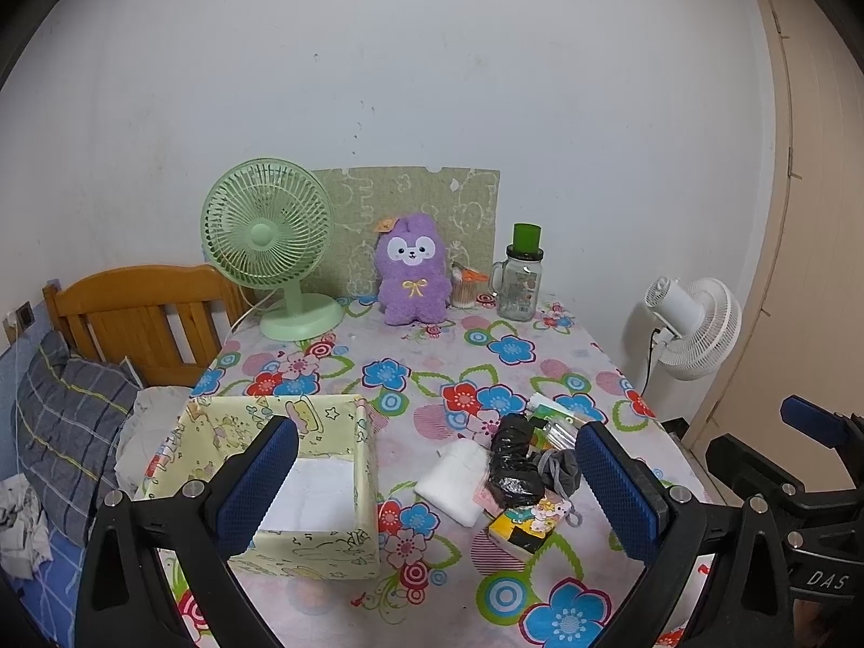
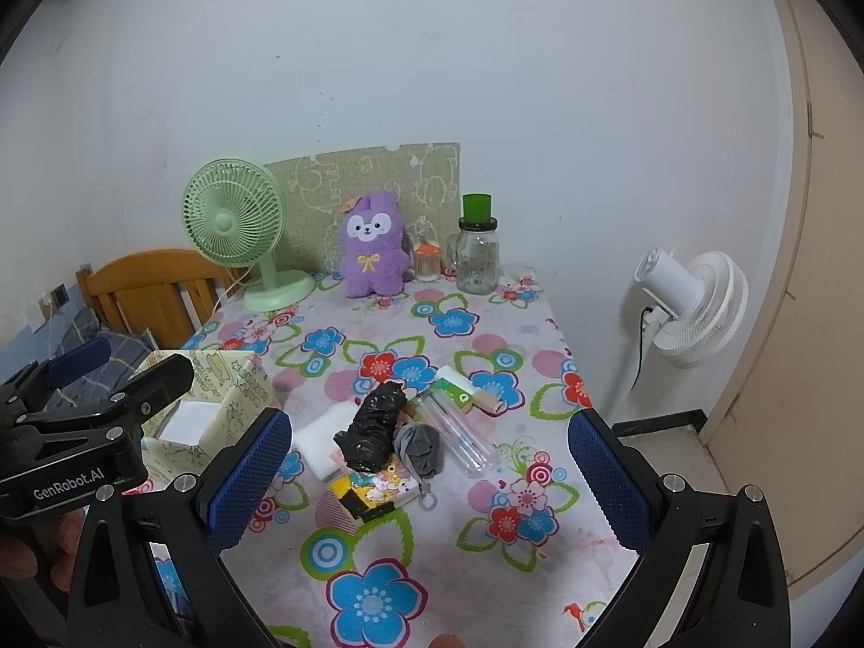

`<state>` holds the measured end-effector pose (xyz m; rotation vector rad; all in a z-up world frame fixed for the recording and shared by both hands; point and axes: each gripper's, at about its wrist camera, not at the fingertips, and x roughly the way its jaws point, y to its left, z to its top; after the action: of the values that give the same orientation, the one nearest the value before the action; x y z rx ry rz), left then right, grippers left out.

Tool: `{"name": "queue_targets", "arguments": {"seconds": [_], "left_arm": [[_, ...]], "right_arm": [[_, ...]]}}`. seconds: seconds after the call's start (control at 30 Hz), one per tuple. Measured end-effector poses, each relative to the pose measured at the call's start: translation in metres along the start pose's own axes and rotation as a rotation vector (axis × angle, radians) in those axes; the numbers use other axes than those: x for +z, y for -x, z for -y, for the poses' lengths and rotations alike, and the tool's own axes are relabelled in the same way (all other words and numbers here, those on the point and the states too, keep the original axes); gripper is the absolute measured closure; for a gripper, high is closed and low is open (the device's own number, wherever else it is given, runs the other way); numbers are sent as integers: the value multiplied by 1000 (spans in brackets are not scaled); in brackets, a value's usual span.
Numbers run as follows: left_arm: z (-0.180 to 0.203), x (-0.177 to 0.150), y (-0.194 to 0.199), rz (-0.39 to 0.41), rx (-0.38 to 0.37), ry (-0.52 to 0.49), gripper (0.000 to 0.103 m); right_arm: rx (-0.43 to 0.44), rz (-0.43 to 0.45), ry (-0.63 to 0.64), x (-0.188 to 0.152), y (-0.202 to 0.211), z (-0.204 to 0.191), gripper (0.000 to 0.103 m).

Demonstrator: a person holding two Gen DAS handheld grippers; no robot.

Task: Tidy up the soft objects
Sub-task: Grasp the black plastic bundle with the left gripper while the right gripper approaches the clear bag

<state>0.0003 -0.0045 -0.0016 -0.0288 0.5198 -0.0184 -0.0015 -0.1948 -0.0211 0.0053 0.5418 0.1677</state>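
Observation:
A pile of small items lies on the flowered table: a white folded cloth [image 1: 452,480] [image 2: 318,445], a crumpled black plastic bag [image 1: 510,456] [image 2: 372,429], a grey pouch [image 1: 561,467] [image 2: 421,448], a yellow tissue packet [image 1: 521,529] [image 2: 372,488], and a clear tube [image 2: 459,434]. A pale yellow fabric box [image 1: 302,480] [image 2: 216,405] stands open to the left, a white sheet inside. My left gripper [image 1: 432,491] is open above the box and pile. My right gripper [image 2: 426,486] is open above the pile. Both are empty.
At the table's back stand a green desk fan [image 1: 270,243], a purple plush bunny [image 1: 413,275], a glass jar with a green lid [image 1: 521,275] and a green patterned board [image 1: 421,205]. A bed with a wooden headboard [image 1: 140,313] is left, a white floor fan [image 1: 696,324] right.

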Motion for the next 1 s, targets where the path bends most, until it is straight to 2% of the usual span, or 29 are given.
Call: {"name": "queue_targets", "arguments": {"seconds": [0.4,0.73,1.0], "left_arm": [[15,-3,-26,-50,-22,-14,0],[24,-11,-66,-148,-59,-4,0],[40,-17,-102,-214,-60,-32,0]], "right_arm": [[4,-46,-37,-3,-19,17,0],[1,-115,-78,-12,-51,38,0],[-11,-175,-118,-22,-84,61,0]]}}
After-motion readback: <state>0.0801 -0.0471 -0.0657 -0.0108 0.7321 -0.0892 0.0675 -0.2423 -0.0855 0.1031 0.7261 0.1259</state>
